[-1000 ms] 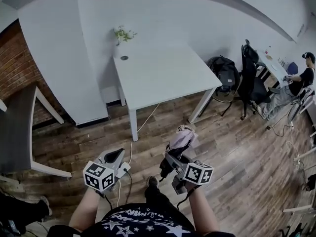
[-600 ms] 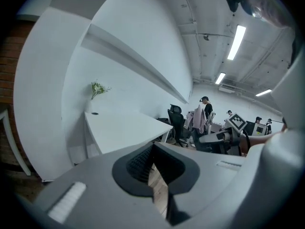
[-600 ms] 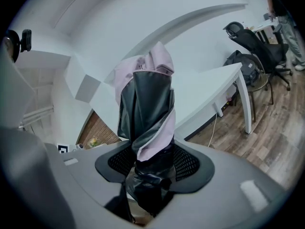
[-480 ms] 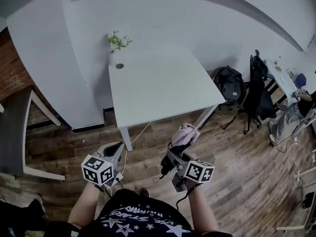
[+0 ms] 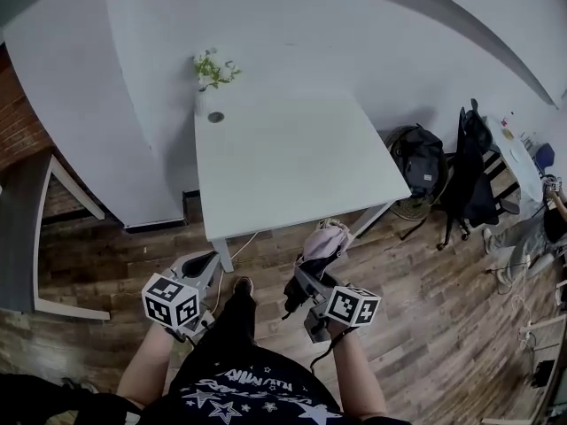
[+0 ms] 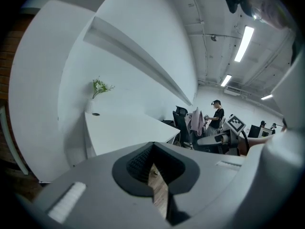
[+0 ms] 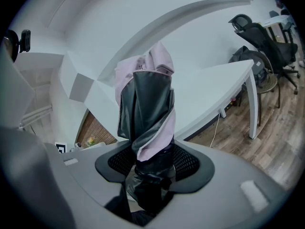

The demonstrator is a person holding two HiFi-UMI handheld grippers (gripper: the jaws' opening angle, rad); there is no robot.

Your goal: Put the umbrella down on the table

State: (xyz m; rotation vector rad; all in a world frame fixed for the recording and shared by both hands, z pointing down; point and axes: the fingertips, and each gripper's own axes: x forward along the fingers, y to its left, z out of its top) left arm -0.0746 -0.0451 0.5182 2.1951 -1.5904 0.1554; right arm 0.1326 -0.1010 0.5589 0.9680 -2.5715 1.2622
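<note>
Head view: right gripper carries folded umbrella, pink-and-dark bundle tilted up and forward, over floor, just short of bench near edge. Left gripper low, apart from umbrella. Small plant at far corner of bench.

Left gripper view: fingers pressed together, nothing between; sliver of floor below.

Right gripper view: fingers clenched on umbrella's lower end; bench ahead.

Judgement: approach nearly done. Umbrella not yet on bench. Left: reach over top, lower, let go.
</note>
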